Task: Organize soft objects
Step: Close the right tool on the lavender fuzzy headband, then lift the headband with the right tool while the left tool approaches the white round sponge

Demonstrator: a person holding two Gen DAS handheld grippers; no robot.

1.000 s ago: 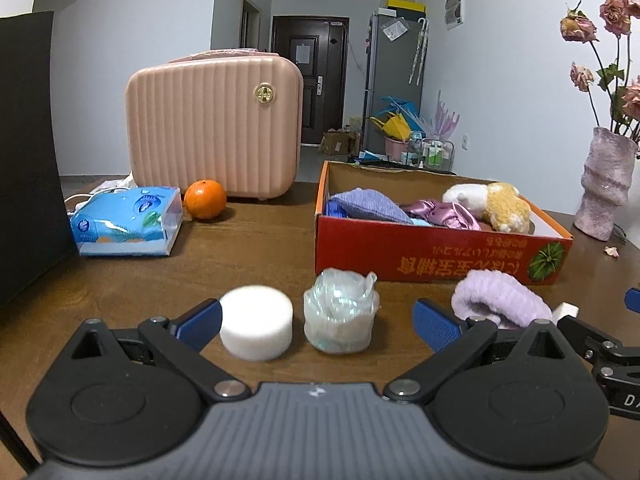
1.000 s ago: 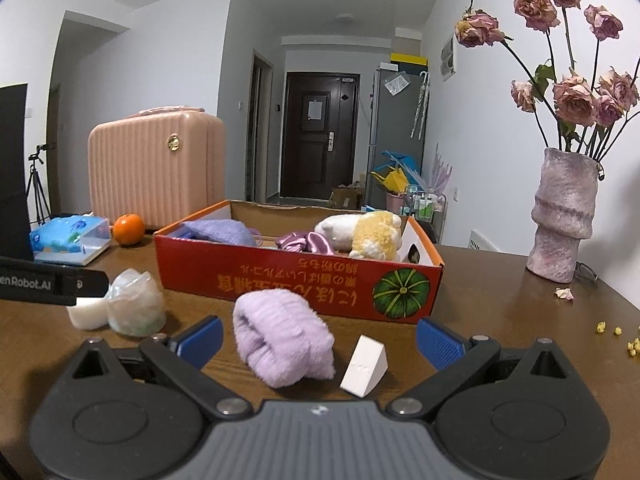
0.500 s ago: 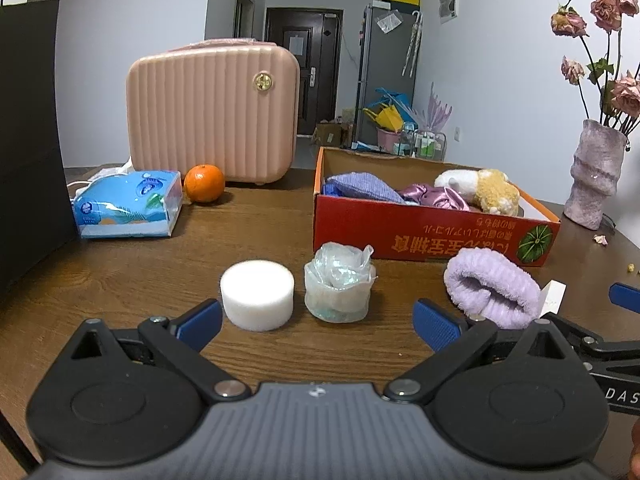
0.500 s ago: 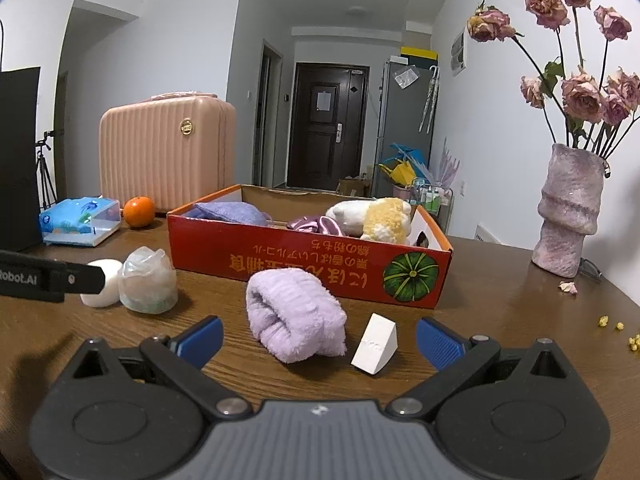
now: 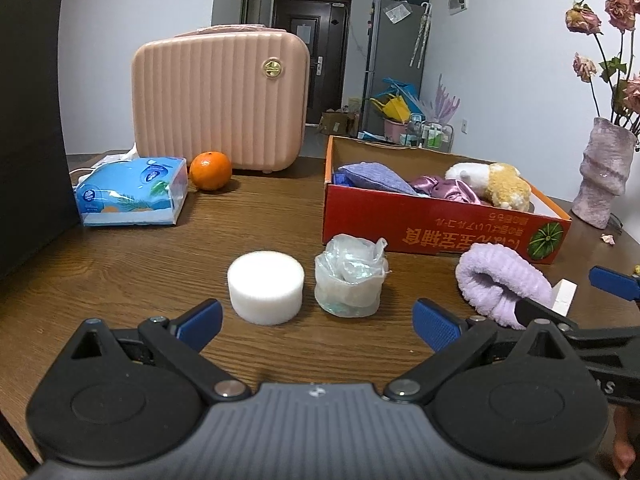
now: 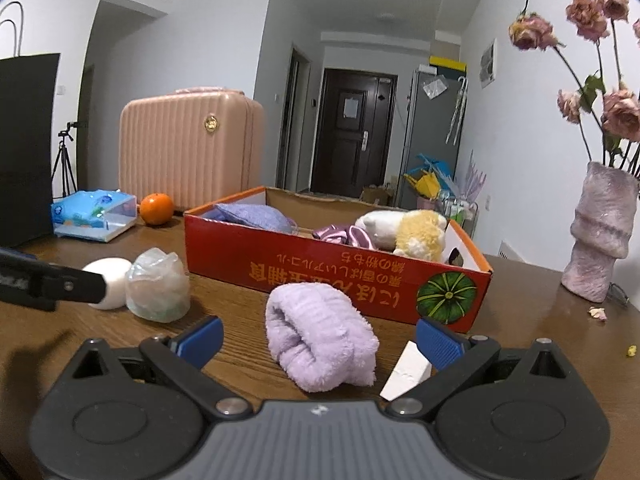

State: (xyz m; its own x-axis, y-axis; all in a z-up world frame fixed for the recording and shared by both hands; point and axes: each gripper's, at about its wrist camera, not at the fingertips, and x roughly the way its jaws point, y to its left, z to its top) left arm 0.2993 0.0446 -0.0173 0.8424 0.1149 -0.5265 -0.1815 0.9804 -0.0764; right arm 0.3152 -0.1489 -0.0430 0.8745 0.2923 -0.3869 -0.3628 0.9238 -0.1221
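Note:
My left gripper [image 5: 316, 322] is open and empty, just short of a white foam cylinder [image 5: 265, 286] and a crumpled clear plastic bag [image 5: 349, 280] on the wooden table. My right gripper [image 6: 318, 338] is open, with a rolled lilac towel [image 6: 320, 342] lying between its fingers and a white foam wedge [image 6: 406, 368] by its right finger. The towel also shows in the left wrist view [image 5: 502, 284]. The red cardboard box [image 6: 340, 276] behind holds a purple cloth [image 6: 252, 214], a shiny purple fabric [image 6: 342, 234] and a white and yellow plush toy [image 6: 408, 232].
A pink suitcase [image 5: 220, 100], an orange [image 5: 210, 170] and a blue tissue pack [image 5: 132, 190] stand at the back left. A black panel [image 5: 30, 120] rises at the far left. A pink vase with dried roses [image 6: 602, 236] stands at the right, with crumbs near it.
Both grippers have drawn back a little and tilted up; the objects sit slightly farther off. The right gripper now has the towel centred between its fingers. Nothing on the table has moved.

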